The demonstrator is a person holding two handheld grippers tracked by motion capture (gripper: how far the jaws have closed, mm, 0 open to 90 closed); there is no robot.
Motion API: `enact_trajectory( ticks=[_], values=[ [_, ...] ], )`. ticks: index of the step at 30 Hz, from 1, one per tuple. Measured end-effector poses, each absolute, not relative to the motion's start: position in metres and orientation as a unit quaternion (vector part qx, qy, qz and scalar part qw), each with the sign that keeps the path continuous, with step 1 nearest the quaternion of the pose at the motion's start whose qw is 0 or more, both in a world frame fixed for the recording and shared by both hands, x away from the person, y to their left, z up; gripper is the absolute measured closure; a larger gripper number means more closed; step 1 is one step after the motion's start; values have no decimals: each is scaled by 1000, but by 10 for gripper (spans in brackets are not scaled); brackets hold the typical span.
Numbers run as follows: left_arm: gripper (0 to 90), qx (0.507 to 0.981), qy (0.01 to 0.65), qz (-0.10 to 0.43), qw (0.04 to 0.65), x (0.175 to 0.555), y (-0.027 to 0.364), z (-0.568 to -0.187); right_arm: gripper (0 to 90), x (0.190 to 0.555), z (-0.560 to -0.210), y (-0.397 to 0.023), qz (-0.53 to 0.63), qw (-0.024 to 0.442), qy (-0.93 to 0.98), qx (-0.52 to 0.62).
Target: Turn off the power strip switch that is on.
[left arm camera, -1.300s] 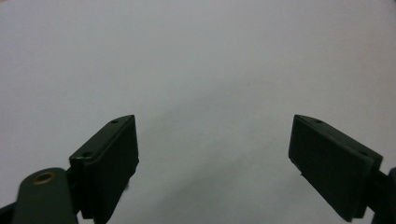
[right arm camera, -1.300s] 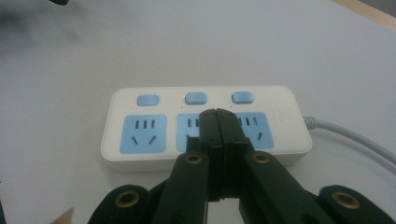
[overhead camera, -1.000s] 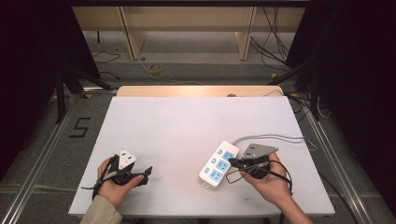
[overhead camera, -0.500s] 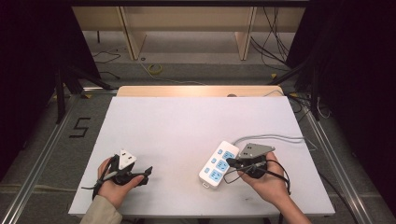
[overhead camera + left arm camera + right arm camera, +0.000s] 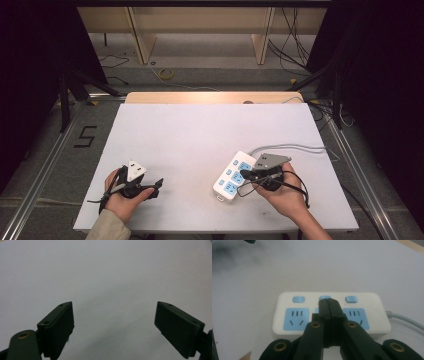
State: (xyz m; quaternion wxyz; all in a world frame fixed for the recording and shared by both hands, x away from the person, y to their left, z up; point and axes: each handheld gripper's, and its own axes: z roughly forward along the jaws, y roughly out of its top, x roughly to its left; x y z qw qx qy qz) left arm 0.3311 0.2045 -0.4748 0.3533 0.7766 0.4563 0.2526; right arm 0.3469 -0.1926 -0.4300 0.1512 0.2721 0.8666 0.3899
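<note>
High view: a white power strip (image 5: 233, 175) with blue sockets lies at an angle on the white table (image 5: 200, 145), toward the near right of its surface, its grey cord (image 5: 300, 148) running off to the right edge. The right gripper (image 5: 245, 176), held in the person's right hand (image 5: 285, 192), is poised over the strip's middle, its jaws pressed together with nothing between them. In the right gripper view, the closed tips sit over the middle socket, just short of the centre one of three blue switches (image 5: 298, 299); whether they touch the plastic cannot be told. A socket (image 5: 296, 318) shows at each side of the jaws, and the cord leaves the strip at the right. Well apart, at the near left of the table, the left gripper (image 5: 152, 186) rests in the person's left hand (image 5: 120, 200), pointing to the right along the table. The left gripper view has its two black jaws standing wide apart over bare white tabletop, holding nothing. A beige sleeve (image 5: 107, 227) enters from the bottom edge of the high view.
</note>
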Motion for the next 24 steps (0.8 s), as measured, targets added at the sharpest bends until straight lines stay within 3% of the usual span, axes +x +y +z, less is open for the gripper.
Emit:
enact_trajectory(
  ticks=[24],
  values=[
    [156,777,455,254,353,331,204,-475,900,348,-431,-182,385,144,873,263]
  ],
)
